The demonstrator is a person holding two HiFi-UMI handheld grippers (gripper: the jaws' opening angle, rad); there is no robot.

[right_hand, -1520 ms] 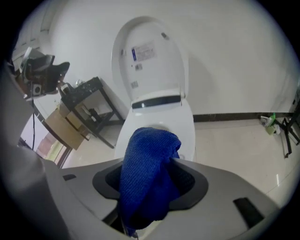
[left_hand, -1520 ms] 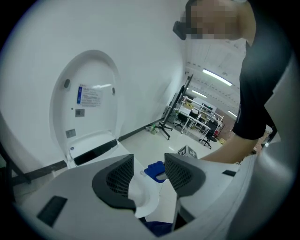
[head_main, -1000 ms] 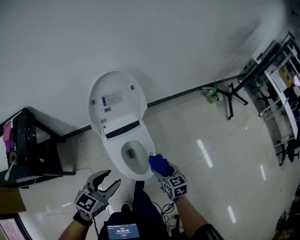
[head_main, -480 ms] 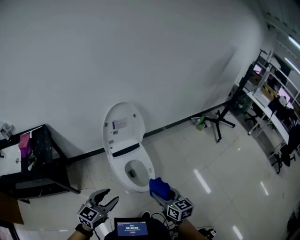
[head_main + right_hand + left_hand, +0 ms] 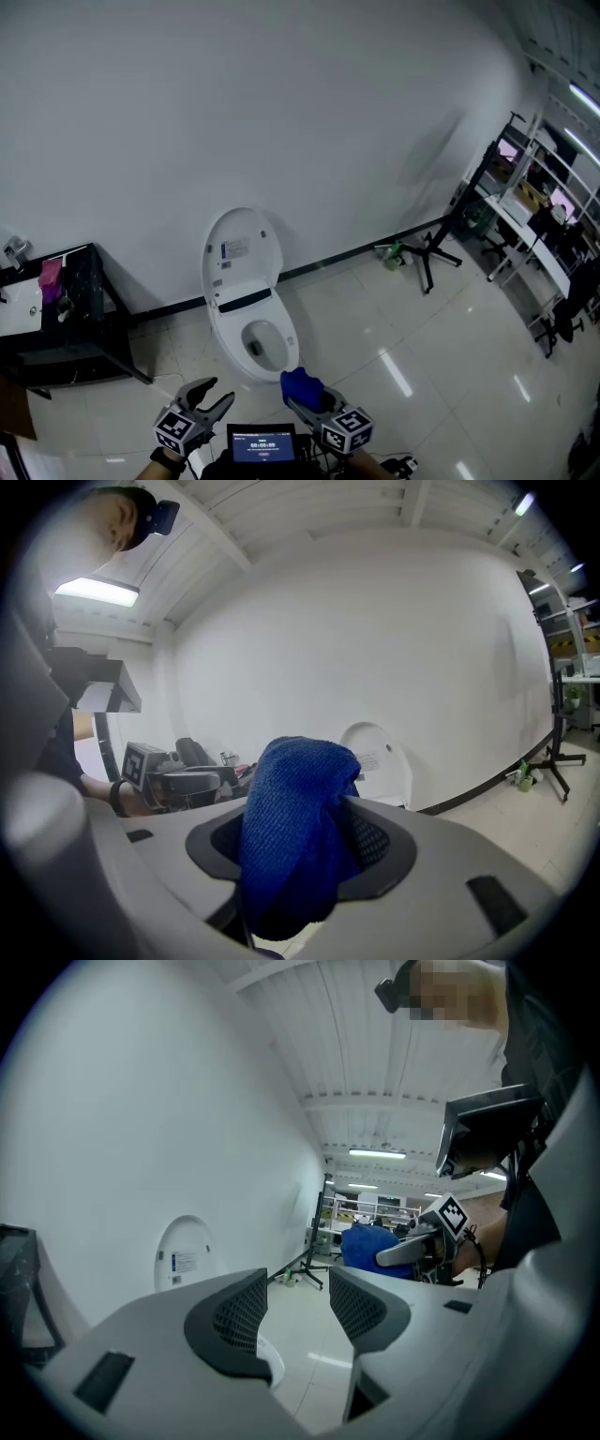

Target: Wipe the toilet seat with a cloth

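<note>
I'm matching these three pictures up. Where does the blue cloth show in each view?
Head view: the blue cloth is at bottom centre.
Left gripper view: the cloth is right of centre, past the open jaws.
Right gripper view: the cloth is at centre, clamped between the jaws.
Shared landmark: the toilet lid, raised against the wall, also shows in the left and right gripper views.

the toilet point(image 5: 251, 328) stands against the wall, its lid point(image 5: 239, 253) raised behind the bowl. a table point(image 5: 70, 323) sits to its left, a stand point(image 5: 427, 251) and shelving point(image 5: 525, 216) to its right. before the bowl, the left gripper point(image 5: 217, 390) hangs left of the right gripper point(image 5: 305, 396), the cloth point(image 5: 296, 382) between the latter's jaws.
</note>
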